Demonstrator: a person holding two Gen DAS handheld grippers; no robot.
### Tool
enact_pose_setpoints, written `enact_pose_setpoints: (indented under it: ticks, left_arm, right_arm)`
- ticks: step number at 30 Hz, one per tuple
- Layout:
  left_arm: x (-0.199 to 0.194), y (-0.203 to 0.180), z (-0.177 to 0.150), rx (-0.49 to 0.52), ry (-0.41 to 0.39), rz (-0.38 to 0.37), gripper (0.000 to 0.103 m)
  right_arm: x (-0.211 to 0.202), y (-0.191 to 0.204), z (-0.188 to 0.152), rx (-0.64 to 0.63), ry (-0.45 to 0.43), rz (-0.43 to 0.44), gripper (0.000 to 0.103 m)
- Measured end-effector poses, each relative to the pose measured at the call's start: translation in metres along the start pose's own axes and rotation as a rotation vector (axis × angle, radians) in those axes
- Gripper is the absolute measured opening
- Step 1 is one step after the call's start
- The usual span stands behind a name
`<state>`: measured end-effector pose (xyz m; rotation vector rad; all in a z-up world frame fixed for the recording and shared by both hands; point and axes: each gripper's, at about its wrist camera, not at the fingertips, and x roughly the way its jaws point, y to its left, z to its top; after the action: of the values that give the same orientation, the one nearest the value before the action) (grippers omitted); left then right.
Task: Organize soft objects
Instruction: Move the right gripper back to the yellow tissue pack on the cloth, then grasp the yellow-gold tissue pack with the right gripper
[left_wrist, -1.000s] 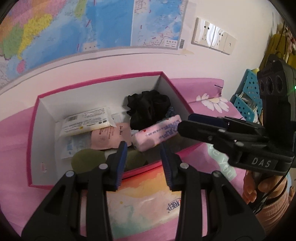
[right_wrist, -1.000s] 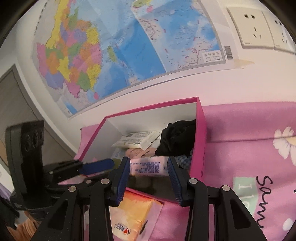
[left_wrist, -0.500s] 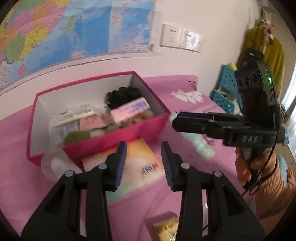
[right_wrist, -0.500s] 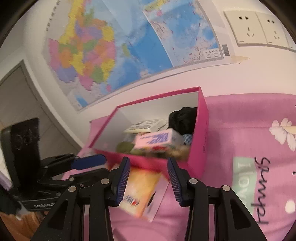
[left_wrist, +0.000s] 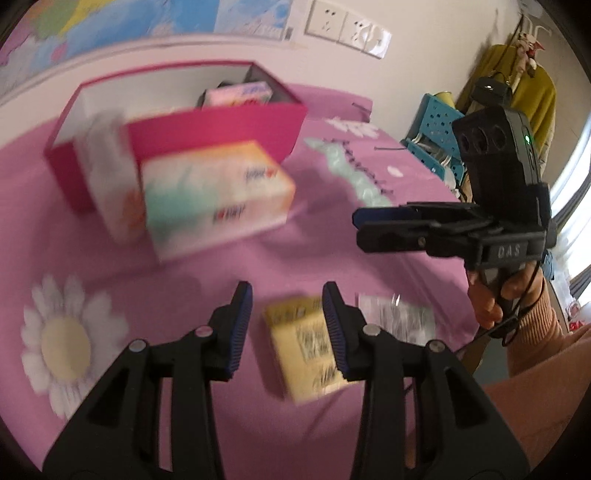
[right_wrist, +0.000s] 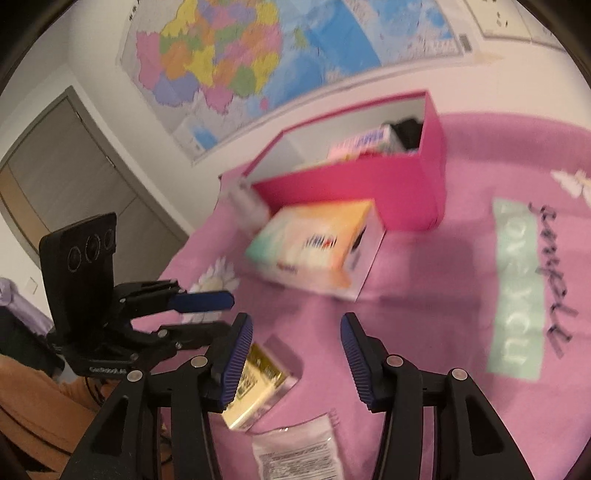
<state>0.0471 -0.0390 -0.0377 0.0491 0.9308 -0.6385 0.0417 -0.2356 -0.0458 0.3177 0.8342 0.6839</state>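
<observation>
Left gripper (left_wrist: 287, 325): fingers part-open, empty, yellow packet (left_wrist: 309, 350) beneath. Right gripper (right_wrist: 296, 354): fingers opening, empty. Pink box (right_wrist: 369, 181) beyond.

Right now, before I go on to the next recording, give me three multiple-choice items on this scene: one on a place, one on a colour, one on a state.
1. Where does the pastel rectangular tissue pack lie?
A. inside the box
B. on the cloth in front of the box
C. in a claw

2. What colour is the open cardboard box's outer wall?
A. magenta
B. blue
C. yellow

3. What is between the left claw's pads?
A. nothing gripped
B. the clear plastic sachet
C. a black garment

Answers:
1 B, it rests on the pink cloth against the box's front.
2 A, the wall is magenta.
3 A, the small yellow packet lies on the cloth beneath the pads.
</observation>
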Motion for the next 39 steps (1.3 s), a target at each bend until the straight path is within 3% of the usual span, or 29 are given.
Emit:
enact_pose_setpoints:
  ticks: [6,10,21,29,35,39]
  left_arm:
    - [-0.011,0.007,-0.035,-0.085,0.037,-0.018,0.041]
    - [-0.013,0.01,-0.053,-0.151,0.063,-0.071,0.042]
    - [0.003,-0.001,-0.061,-0.165,0.124,-0.196,0.042]
    - [0.016,0.004,-0.048,-0.193,0.116,-0.163,0.042]
    - [0.022,0.013,-0.038,-0.207,0.103,-0.092,0.041]
    - [0.023,0.018,-0.032,-0.213,0.085,-0.074,0.037]
  right_arm:
    - [0.021,0.005,-0.009,-0.001,0.046,0.03,0.051]
    - [0.034,0.007,-0.011,-0.001,0.067,0.043,0.051]
    - [0.055,0.009,-0.018,0.007,0.111,0.063,0.051]
    - [0.059,0.008,-0.025,0.014,0.133,0.072,0.051]
    - [0.06,0.011,-0.031,0.018,0.145,0.084,0.051]
    - [0.057,0.01,-0.033,0.039,0.135,0.087,0.051]
